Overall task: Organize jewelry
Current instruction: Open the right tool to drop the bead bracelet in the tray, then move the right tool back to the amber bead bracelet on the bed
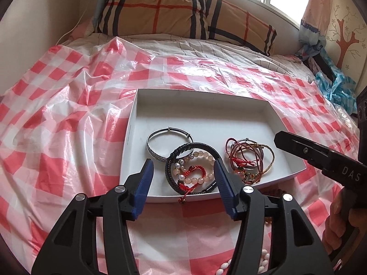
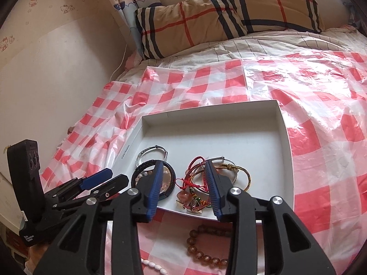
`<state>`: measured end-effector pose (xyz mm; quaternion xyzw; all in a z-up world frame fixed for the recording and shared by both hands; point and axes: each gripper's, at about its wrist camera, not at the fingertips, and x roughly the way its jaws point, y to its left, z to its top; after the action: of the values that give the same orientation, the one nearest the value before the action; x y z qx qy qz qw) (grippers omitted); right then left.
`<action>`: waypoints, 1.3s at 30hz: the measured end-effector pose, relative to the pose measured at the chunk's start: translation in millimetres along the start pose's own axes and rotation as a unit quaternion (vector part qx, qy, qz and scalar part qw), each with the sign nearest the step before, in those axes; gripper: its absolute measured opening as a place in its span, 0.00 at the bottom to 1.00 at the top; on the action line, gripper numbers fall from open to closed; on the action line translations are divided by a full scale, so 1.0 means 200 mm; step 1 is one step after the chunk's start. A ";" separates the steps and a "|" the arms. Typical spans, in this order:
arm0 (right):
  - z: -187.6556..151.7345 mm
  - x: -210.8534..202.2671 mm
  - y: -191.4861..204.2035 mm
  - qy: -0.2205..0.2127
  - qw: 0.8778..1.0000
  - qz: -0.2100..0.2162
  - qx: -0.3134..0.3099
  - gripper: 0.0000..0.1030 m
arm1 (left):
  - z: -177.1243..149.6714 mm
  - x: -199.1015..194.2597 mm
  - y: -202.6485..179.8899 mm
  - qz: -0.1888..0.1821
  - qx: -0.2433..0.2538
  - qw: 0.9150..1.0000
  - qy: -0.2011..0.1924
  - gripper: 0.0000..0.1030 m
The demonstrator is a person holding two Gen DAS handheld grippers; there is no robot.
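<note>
Through your left wrist camera, your left gripper (image 1: 183,167) hangs with its blue-padded jaws spread wide and nothing between them, poised over the near edge of the white tray (image 1: 206,105) that lies on the red-and-white checked plastic sheet (image 1: 68,114) covering the bed. Inside the tray, toward its near side, sit a silver bangle (image 1: 169,145), a black braided bracelet (image 1: 192,167) overlapping it, and a pale beaded bracelet (image 1: 201,174) with a red cord bracelet (image 1: 191,175) lying inside the black loop; a tangle of red and gold cord bracelets (image 1: 248,160) rests just to the right of them. Your right gripper (image 1: 298,147) reaches in from the right over the tray's corner, but from this side you cannot tell its opening. A plaid pillow (image 1: 183,11) lies at the head of the bed. Through your right wrist camera, your right gripper (image 2: 184,167) is likewise open wide and empty, its jaws framing the cord tangle (image 2: 206,178) at the tray's (image 2: 284,133) near edge. On the sheet (image 2: 321,91) outside the tray, just in front of it, lies an amber beaded bracelet (image 2: 201,247), and near it a strand of white oval beads (image 2: 153,264). Your left gripper (image 2: 107,178) shows at the left, jaws apart, beside the black bracelet (image 2: 169,169).
</note>
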<state>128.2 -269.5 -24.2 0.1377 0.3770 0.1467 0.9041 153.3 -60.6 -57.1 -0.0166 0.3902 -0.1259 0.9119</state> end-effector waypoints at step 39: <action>-0.06 0.05 0.16 0.007 0.995 -0.050 -0.088 0.53 | -0.07 -0.06 -0.11 0.052 0.089 0.995 -0.013 0.75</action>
<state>121.0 -235.6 -26.6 0.0376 0.3757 0.1345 0.9162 131.4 -78.0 -55.4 0.0839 0.3659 -0.1121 0.9201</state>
